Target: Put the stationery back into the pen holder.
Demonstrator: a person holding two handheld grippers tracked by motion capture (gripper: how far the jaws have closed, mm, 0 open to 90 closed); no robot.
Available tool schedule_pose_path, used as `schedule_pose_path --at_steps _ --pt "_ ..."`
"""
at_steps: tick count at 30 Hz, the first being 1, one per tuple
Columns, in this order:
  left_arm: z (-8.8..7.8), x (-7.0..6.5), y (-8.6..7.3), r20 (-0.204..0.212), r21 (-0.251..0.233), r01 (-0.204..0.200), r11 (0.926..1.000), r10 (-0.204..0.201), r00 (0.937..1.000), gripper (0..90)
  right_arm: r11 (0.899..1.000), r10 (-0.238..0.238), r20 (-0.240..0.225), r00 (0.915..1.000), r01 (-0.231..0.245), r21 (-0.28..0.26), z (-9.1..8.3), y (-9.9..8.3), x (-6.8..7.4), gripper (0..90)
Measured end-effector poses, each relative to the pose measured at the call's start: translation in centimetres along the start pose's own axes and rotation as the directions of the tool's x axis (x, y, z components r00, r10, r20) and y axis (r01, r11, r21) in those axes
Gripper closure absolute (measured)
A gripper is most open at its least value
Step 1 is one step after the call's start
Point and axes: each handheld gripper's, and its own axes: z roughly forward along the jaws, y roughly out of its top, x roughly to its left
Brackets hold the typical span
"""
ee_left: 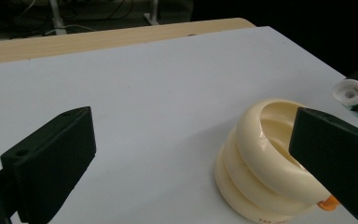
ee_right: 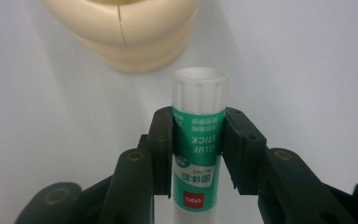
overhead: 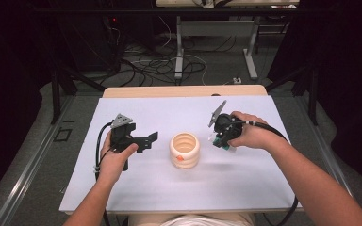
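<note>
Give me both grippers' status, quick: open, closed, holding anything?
Left gripper: jaws open, nothing between them, beside the cream ribbed holder.
Right gripper: jaws closed on the glue stick, held off the white table.

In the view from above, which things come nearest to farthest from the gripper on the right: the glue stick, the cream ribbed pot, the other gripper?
1. Glue stick: clamped between the jaws of the right gripper, so touching it.
2. Cream ribbed pot: mid-table, just to that gripper's left.
3. Left gripper: beyond the pot, on the table's left side, jaws open.
</note>
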Motion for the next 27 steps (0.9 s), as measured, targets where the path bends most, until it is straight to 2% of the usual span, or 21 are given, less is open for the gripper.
schedule_pose_path --at_steps 3,9,11,12,19,24,25,27 --pt "-0.1 -0.3 0.2 -0.004 -0.01 -0.02 0.9998 0.02 0.9998 0.4 0.999 0.034 -0.008 0.9994 -0.034 0.002 -0.5 0.6 0.0 65.9" --pt "-0.6 -1.1 0.4 -0.001 -0.026 -0.065 0.9976 0.065 0.9979 0.4 0.998 0.067 -0.016 0.9976 -0.067 -0.006 -1.4 2.3 0.2 65.9" --pt "-0.7 -1.5 0.4 -0.006 -0.02 -0.087 0.996 0.087 0.9962 0.5 0.994 0.113 -0.018 0.9935 -0.113 0.003 -1.6 2.8 0.3 65.9" --pt "-0.8 -1.6 0.4 -0.006 -0.019 -0.103 0.9945 0.103 0.9946 0.6 0.995 0.103 -0.017 0.9945 -0.103 -0.005 -1.6 3.1 0.1 65.9" --pt "-0.9 -2.6 0.2 0.01 -0.019 -0.165 0.9861 0.165 0.9862 4.1 0.986 0.169 -0.02 0.9854 -0.169 0.006 -1.9 5.2 -0.1 65.9" --pt "-1.0 -3.3 0.1 0.007 -0.025 -0.206 0.9783 0.206 0.9785 6.4 0.984 0.177 -0.032 0.9837 -0.176 0.018 -2.0 6.5 -0.2 65.9" --pt "-1.1 -3.4 0.1 0.005 -0.025 -0.216 0.9761 0.216 0.9763 7.2 0.981 0.192 -0.031 0.981 -0.192 0.005 -1.9 6.6 -0.2 65.9" --pt "-1.2 -3.7 0.0 0.004 -0.028 -0.229 0.973 0.229 0.9734 9.0 0.978 0.209 -0.039 0.9772 -0.208 0.022 -2.1 7.1 -0.3 65.9"
